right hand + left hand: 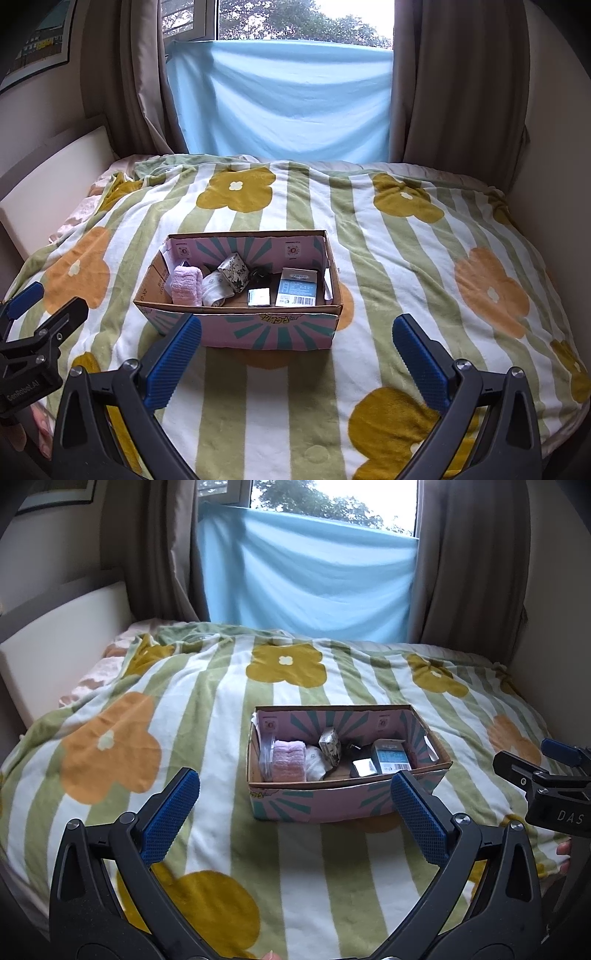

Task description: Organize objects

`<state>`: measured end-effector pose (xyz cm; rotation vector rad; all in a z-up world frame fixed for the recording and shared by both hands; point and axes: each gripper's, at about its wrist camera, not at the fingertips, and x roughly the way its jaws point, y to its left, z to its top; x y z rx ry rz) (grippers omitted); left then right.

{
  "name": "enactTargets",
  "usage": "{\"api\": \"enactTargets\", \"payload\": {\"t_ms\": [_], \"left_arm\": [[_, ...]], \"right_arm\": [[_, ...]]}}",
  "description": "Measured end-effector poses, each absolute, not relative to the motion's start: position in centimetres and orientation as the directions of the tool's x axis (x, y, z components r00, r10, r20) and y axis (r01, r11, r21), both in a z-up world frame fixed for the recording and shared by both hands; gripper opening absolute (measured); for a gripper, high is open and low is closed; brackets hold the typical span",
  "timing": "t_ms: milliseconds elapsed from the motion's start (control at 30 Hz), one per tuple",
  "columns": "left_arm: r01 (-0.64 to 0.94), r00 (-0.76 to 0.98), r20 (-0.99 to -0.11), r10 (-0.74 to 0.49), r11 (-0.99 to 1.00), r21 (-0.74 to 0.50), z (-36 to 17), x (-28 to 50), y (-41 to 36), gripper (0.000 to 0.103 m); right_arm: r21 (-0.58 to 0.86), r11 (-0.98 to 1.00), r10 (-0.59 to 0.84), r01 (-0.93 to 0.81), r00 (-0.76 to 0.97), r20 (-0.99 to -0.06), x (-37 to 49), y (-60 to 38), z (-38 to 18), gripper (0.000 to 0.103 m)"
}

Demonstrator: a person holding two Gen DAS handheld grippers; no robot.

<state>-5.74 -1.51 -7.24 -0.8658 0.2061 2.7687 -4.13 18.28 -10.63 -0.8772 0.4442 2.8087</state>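
A: Jaws first, quick. Left gripper (295, 808) is spread wide with nothing between the blue pads; right gripper (297, 341) the same, wide apart and holding nothing. I've got both hovering over the bed, short of the box.

B: Where's the stuff?

A: Cardboard box (236, 326) sits mid-bed on the striped flower blanket (406, 258), open top. Inside, left to right from the right wrist view: pink towel roll (186, 286), white rolled socks (218, 290), a small patterned packet (234, 275) leaning on the back wall, a small dark box (258, 297), and a blue-and-white carton (297, 288) lying flat near the right wall. Something dark sits behind the small box, too murky to name. Nothing loose on the blanket that I can see.

B: So done?

A: Looks close to it, my guess. Could be only tidying inside is left.

B: Risks?

A: Soft bedding. If I press a jaw on the rim, the box may tip or slide since the blanket gives. Items are packed touching, so wide jaws could snag the socks while going for the towel. The leaning packet could topple if bumped. Both grippers crowd the same near side, so they could knock each other.
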Motion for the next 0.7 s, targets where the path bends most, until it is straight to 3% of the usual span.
{"api": "enactTargets", "payload": {"t_ms": [700], "left_arm": [[-0.261, -0.791, -0.588, 0.169, -0.963, 0.074, -7.38, -5.72, -1.74, 0.103]], "right_arm": [[0.239, -0.94, 0.067, -0.244, -0.819, -0.57, -3.98, 18.44, -10.56, 0.102]]}}
